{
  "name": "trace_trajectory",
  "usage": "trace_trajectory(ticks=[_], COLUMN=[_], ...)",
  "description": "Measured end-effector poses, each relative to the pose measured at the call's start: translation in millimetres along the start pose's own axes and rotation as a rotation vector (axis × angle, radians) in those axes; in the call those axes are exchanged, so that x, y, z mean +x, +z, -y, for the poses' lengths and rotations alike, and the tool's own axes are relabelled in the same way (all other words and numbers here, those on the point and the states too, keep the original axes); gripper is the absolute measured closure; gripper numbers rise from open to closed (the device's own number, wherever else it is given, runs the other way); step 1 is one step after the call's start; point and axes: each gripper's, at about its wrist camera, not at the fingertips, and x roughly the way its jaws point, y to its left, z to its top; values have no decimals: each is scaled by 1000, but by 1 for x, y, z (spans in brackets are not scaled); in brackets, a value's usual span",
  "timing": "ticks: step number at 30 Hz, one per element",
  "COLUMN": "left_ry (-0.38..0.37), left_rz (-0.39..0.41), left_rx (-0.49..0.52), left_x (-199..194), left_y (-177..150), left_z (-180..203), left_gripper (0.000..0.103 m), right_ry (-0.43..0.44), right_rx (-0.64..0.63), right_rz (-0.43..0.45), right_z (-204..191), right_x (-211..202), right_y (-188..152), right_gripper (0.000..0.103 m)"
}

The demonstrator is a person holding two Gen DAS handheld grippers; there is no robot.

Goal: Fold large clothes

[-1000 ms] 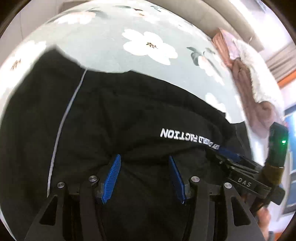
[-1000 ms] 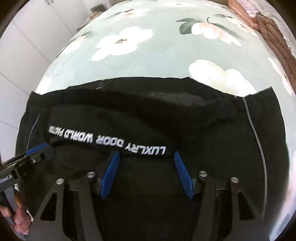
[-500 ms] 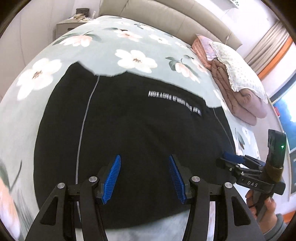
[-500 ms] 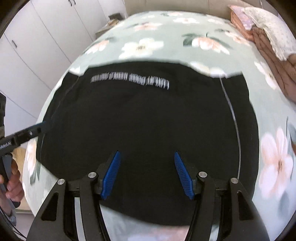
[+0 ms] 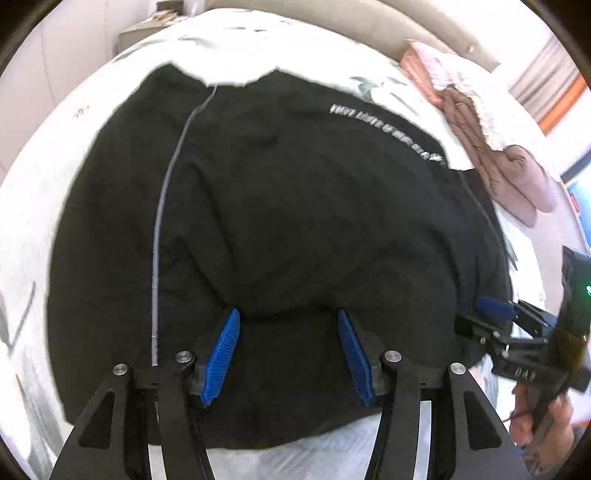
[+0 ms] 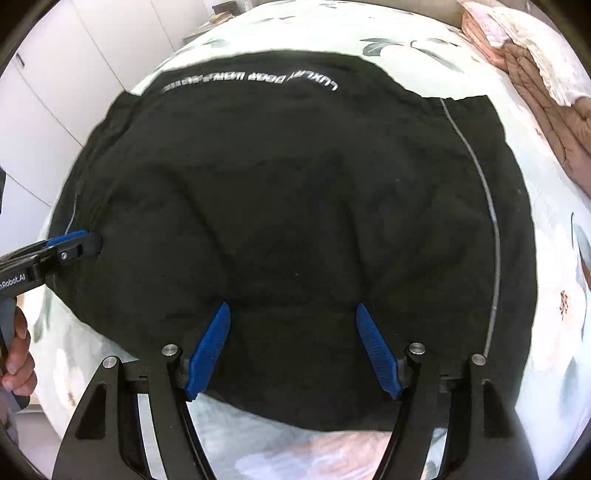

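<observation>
**Black garment spread on the flowered bed, both hand-held grippers parted over its near edge**

A large black garment (image 5: 295, 206) lies spread across a bed covered in a pale floral bedspread (image 6: 369, 29). It fills most of both wrist views, with soft creases running through the middle. White lettering (image 6: 251, 78) sits close to its far edge, and a thin light piping line (image 5: 162, 206) runs from the far edge toward the near one along one side; the right wrist view shows a matching line (image 6: 487, 206) on the other side.

The left hand-held gripper (image 5: 288, 349) has its blue-padded fingers (image 5: 221, 354) spread wide over the near part of the garment, with nothing pinched between them. The right hand-held gripper (image 6: 293, 347) stands the same way, jaws apart above the dark cloth near its front hem, gripping nothing.

Each one appears in the other's camera: the right one at the garment's side edge in the left view (image 5: 495, 310), and the left one at the opposite side edge in the right view (image 6: 79, 243). Whether those tips touch the cloth cannot be told.

A folded pink-brown quilt (image 5: 495, 155) with a light pillow (image 6: 535, 48) on it lies at the far side of the bed, apart from the garment. White cupboard doors (image 6: 55, 92) stand beyond the bed.
</observation>
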Motion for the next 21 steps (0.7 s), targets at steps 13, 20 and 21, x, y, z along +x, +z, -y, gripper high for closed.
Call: trace_trajectory(ticks=[13, 20, 21], left_ry=[53, -112, -144], left_rz=[93, 3, -13], left_rx=[-172, -307, -327], left_x=[-57, -11, -2], left_y=[21, 19, 18], left_z=[-107, -148, -153], left_gripper=[46, 46, 46], right_ry=[-146, -85, -64], right_rx=[151, 289, 302], right_rz=[126, 126, 118], right_z=[105, 153, 159], right_x=[-65, -49, -45], right_y=[-13, -6, -7], right_gripper=[22, 22, 22])
